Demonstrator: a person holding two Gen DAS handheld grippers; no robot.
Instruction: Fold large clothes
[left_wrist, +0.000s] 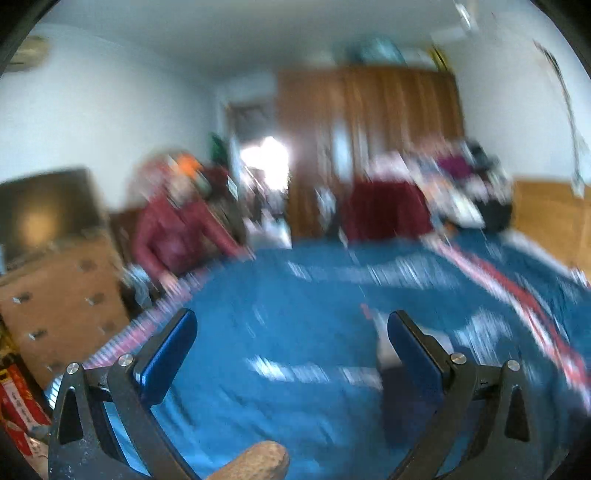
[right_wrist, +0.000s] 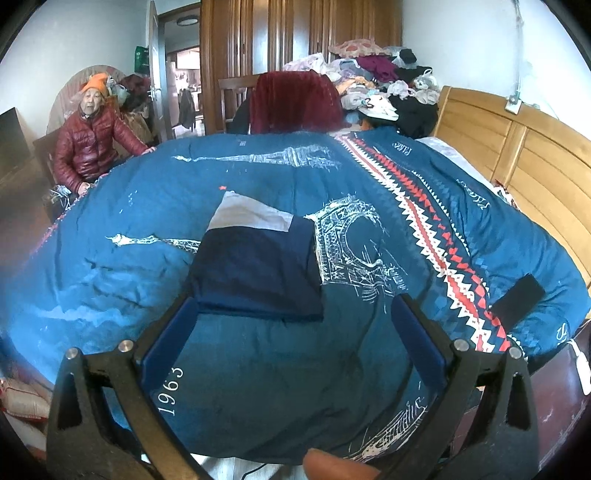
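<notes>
A folded garment (right_wrist: 258, 269), dark navy with a pale grey part at its far end, lies flat on the blue printed quilt (right_wrist: 424, 236) that covers the bed. My right gripper (right_wrist: 293, 306) hovers open just in front of the garment's near edge, holding nothing. The left wrist view is badly blurred by motion. There my left gripper (left_wrist: 291, 323) stands open above the blue quilt (left_wrist: 280, 295), with a dark patch (left_wrist: 402, 402) by its right finger that may be the garment.
A person in a red puffer jacket (right_wrist: 88, 144) sits at the bed's far left, a hand on the quilt. A heap of clothes (right_wrist: 380, 77) and a dark red cloth (right_wrist: 295, 101) lie at the far end. The wooden headboard (right_wrist: 517, 147) stands right. A black strip (right_wrist: 519, 299) lies on the quilt.
</notes>
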